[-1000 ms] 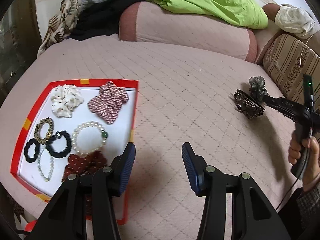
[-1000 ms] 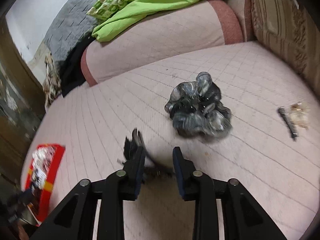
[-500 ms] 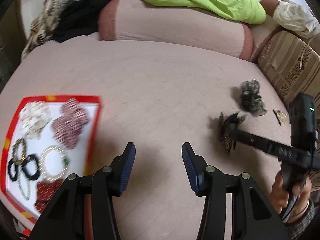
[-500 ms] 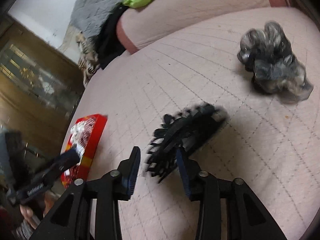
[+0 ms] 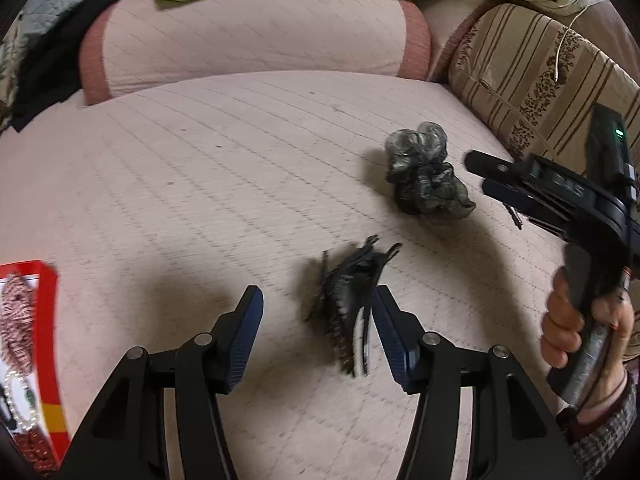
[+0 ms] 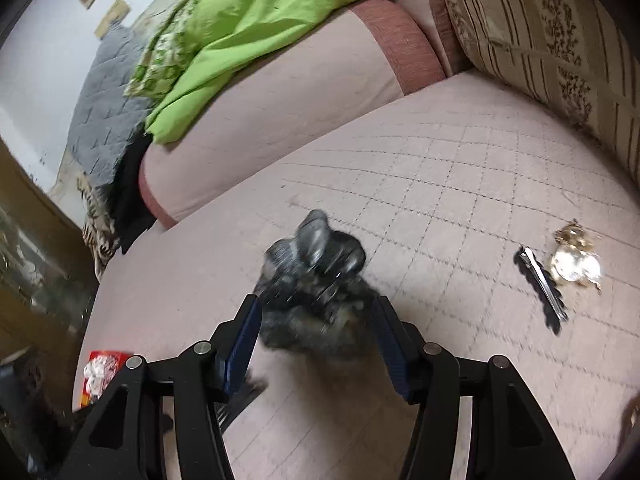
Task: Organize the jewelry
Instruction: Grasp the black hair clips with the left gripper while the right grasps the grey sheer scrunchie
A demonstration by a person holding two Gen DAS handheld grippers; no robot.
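**Two pieces loose on the quilt, both grippers wide and empty**

Far left, the red-rimmed tray point(image 5: 47, 320) peeks in at the frame edge with a checked scrunchie point(image 5: 16, 320) and a pearl bracelet point(image 5: 18, 400) lying in it. Moving right across the pink quilted cover point(image 5: 200, 200), the left gripper point(image 5: 316, 336) hangs low with its jaws spread wide and nothing between them. The black toothed hair claw point(image 5: 348, 312) lies on the quilt just inside its right-hand finger, touching it or nearly so; the blur makes it hard to say which.

Further right sits the grey sheer scrunchie point(image 5: 426, 180). In the right wrist view the right gripper point(image 6: 316, 332) is also fully open, holding nothing, with the scrunchie sitting between its fingertips. Beyond it, well apart, a slim black hair clip point(image 6: 542, 284) lies just beside a gold brooch-like piece point(image 6: 576, 264).

What I'd worry about: the claw is off-centre in the left jaws, so closing as they stand could push it sideways or catch only its teeth, and it might spring loose on the way to the tray. The scrunchie is soft and puffy; a shallow pinch could grab only a fold of fabric and let it droop or slip. Both views are smeared with motion, so closing while moving could miss altogether.

As for writing, there are pale markings on the right gripper's body, but I can't read them. No brand or label is legible anywhere.
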